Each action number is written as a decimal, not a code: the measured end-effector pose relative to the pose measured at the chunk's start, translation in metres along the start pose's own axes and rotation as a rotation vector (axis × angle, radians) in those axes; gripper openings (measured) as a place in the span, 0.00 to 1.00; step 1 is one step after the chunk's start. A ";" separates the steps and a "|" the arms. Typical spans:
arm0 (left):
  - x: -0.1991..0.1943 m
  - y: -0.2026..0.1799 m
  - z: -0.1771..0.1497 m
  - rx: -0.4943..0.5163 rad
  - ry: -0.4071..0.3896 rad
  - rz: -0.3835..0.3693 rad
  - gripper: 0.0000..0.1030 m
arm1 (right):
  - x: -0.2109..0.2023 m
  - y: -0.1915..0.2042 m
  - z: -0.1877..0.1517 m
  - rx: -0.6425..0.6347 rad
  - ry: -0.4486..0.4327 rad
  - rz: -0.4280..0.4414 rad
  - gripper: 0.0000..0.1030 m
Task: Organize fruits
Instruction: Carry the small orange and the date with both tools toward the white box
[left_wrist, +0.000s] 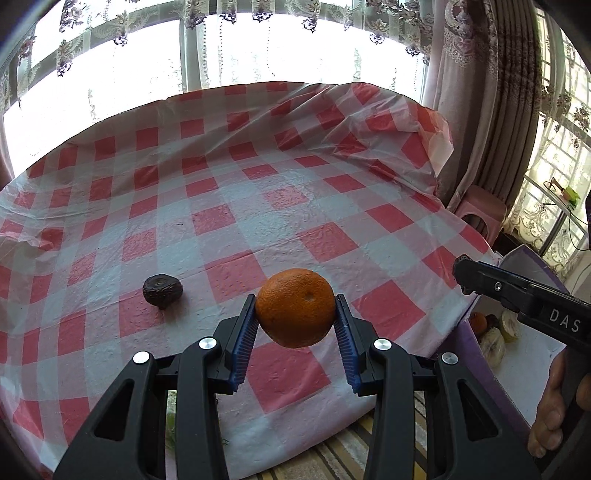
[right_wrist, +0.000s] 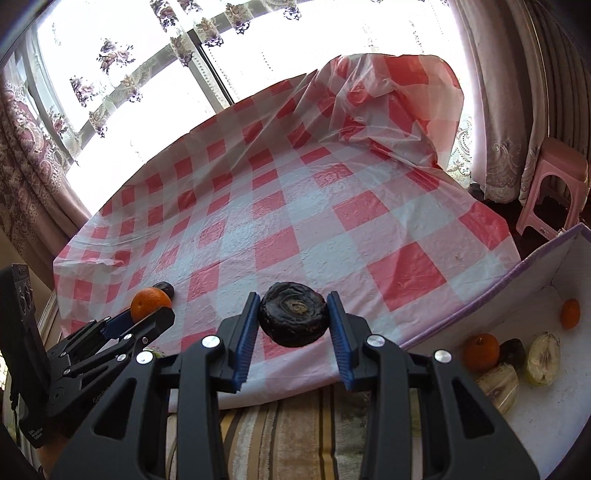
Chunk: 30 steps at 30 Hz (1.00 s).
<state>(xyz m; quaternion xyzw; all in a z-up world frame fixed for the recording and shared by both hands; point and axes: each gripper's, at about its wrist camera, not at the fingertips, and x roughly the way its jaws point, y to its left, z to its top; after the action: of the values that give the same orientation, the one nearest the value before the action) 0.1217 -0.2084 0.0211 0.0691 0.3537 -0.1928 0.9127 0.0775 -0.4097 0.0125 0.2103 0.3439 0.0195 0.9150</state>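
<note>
Left hand-held gripper (left_wrist: 295, 314) is closed on an orange (left_wrist: 295, 308), lifted above the checked surface (left_wrist: 236, 206). Right hand-held gripper (right_wrist: 293, 317) clamps a dark wrinkled fruit (right_wrist: 293, 319) the same way. Box (right_wrist: 546, 417) at the surface's right edge holds two oranges, a dark fruit and pale cut pieces — contents clear only in the right view. Second dark fruit (left_wrist: 162, 291) lies on the surface.

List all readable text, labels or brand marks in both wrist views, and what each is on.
"DAS": white letters on the body of the right gripper, seen in the left wrist view; cut off by the frame edge, so possibly part of a longer word.
Small white print on the side of the left gripper, in the right wrist view: too small and blurred to read.
Nothing else legible.
</note>
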 end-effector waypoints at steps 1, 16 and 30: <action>0.001 -0.008 0.001 0.014 0.001 -0.009 0.38 | -0.003 -0.008 0.001 0.012 -0.006 -0.009 0.36; 0.025 -0.121 0.019 0.242 0.021 -0.124 0.38 | -0.039 -0.112 0.005 0.162 -0.071 -0.131 0.36; 0.061 -0.224 0.014 0.425 0.080 -0.220 0.38 | -0.052 -0.189 0.000 0.237 -0.090 -0.353 0.36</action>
<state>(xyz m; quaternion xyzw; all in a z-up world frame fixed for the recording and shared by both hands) 0.0819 -0.4354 -0.0076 0.2285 0.3465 -0.3584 0.8362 0.0168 -0.5914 -0.0303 0.2536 0.3343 -0.1911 0.8874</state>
